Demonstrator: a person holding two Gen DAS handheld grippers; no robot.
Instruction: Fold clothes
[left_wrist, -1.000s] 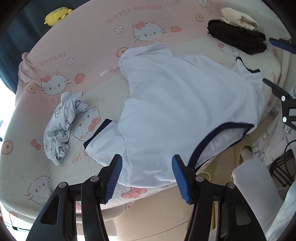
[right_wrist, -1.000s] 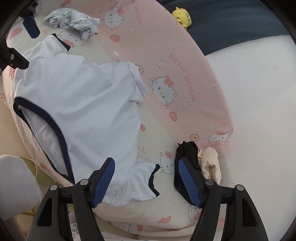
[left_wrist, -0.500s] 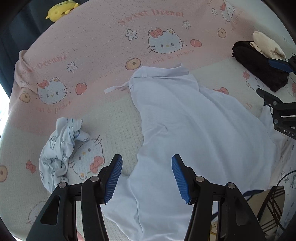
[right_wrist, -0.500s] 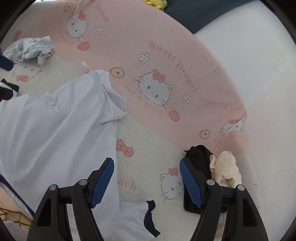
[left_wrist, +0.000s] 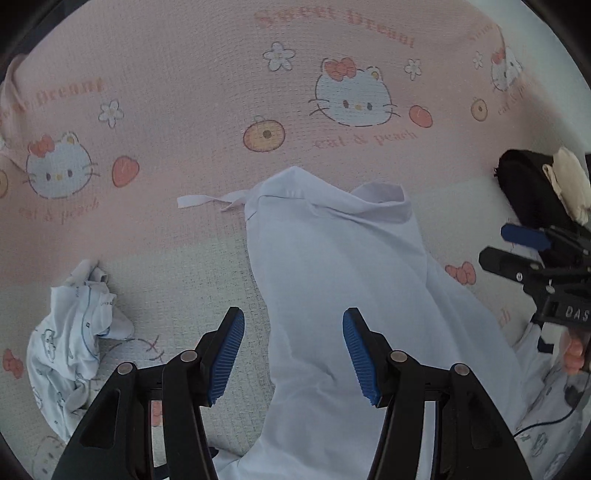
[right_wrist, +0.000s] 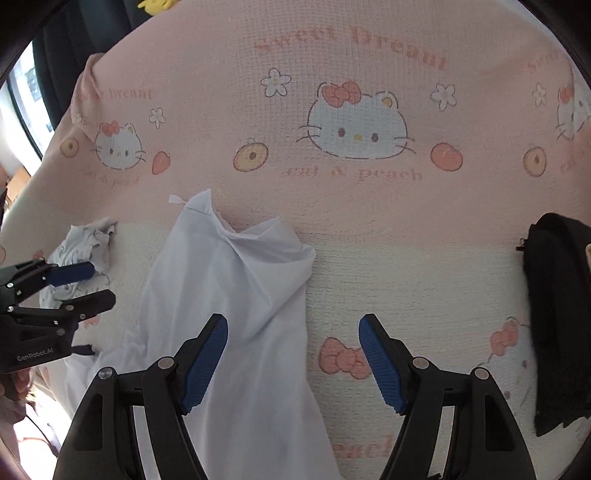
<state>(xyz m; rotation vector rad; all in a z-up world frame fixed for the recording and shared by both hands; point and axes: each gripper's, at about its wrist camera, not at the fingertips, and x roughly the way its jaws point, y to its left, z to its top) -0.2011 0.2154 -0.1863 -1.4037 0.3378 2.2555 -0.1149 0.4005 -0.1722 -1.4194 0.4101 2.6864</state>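
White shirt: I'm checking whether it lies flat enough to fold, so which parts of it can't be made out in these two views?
- Hem end of the white shirt: left wrist view, cut off by the bottom edge and covered by the left gripper.
- Its sleeve: left wrist view, partly behind the right gripper.
- Shirt's near half: right wrist view, behind the right gripper's arms and cut by the bottom edge.
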